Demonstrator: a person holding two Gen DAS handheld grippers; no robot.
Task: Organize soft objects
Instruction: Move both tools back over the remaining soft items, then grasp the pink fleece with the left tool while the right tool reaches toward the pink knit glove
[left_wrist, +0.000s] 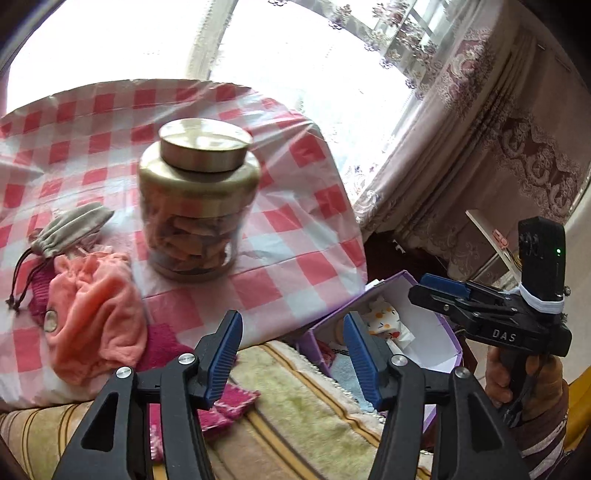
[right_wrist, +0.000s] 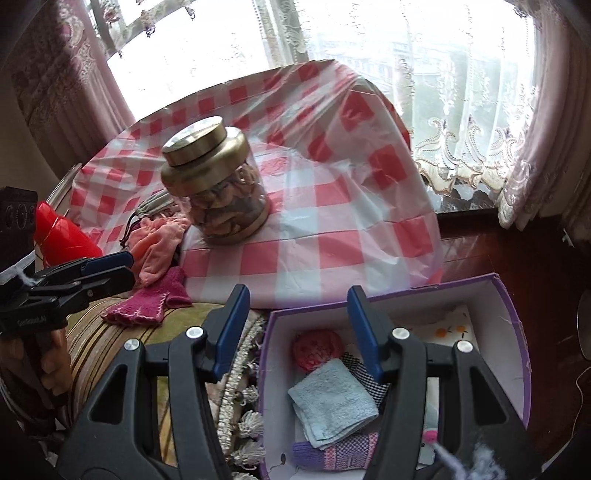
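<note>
Salmon cloth (left_wrist: 98, 317) lies left of ur left gripper (left_wrist: 293, 354); box (right_wrist: 513, 332) under right gripper (right_wrist: 299, 328). Both jaws open, empty.

Legible markings:

1. "DAS" in pale capital letters stands on the black side plate of the right gripper (left_wrist: 439, 286), as seen from the left wrist view. The lettering sits on the body just ahead of the handle, below the black camera module (left_wrist: 542, 254) strapped to the top.

2. A small line of pale print stands on the black body of the left gripper (right_wrist: 127, 267), seen from the right wrist view. It is too small and blurred to read with certainty.

No other text, number or brand can be read on any item in either view.
</note>
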